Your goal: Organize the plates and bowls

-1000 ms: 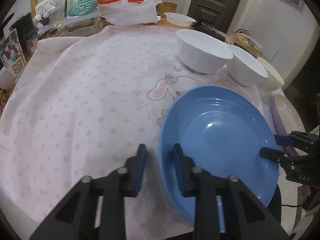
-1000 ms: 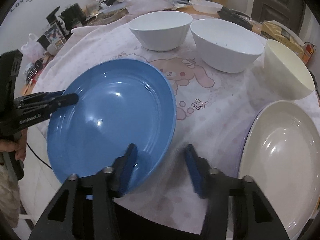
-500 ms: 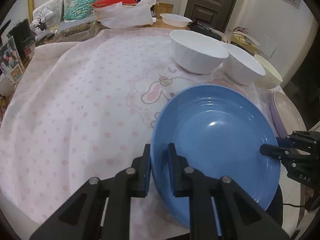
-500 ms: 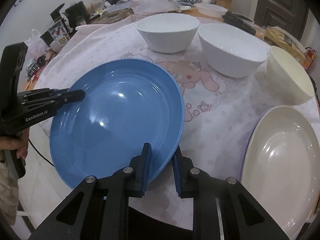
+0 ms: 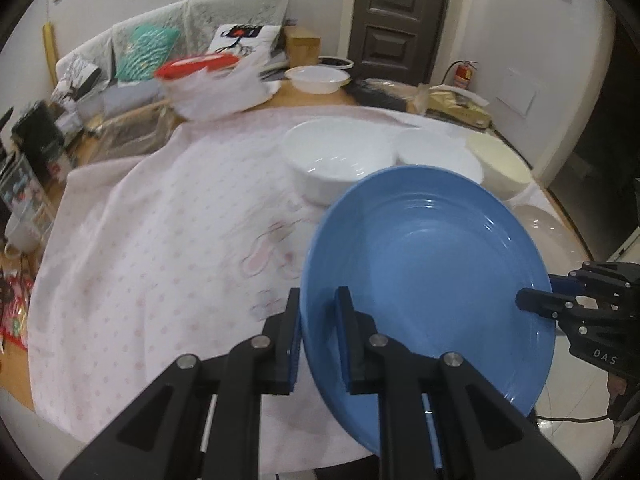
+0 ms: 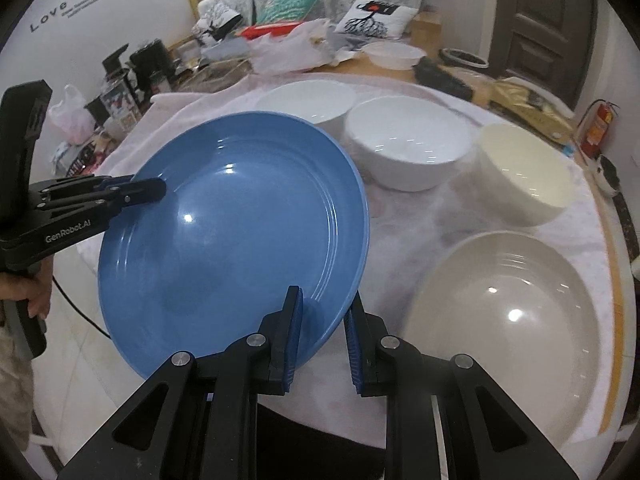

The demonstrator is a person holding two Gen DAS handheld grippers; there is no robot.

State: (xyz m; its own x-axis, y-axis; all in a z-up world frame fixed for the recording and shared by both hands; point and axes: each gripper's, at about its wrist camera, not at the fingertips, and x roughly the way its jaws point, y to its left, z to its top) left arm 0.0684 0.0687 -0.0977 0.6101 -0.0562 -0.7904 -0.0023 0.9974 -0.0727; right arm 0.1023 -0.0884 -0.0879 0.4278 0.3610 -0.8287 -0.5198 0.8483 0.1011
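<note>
A blue plate is held off the table, tilted, by both grippers. My left gripper is shut on its near rim. My right gripper is shut on the opposite rim of the blue plate. The right gripper also shows in the left wrist view, and the left gripper shows in the right wrist view. A beige plate lies on the table to the right. Two white bowls and a cream bowl stand behind.
The round table has a pink dotted cloth. Clutter, a white plastic bag and a small white dish sit at the table's far side. A sofa with cushions and a dark door are beyond.
Both grippers closed on the blue plate's rim and lifted it off the cloth; the views rose and tilted up with it.
</note>
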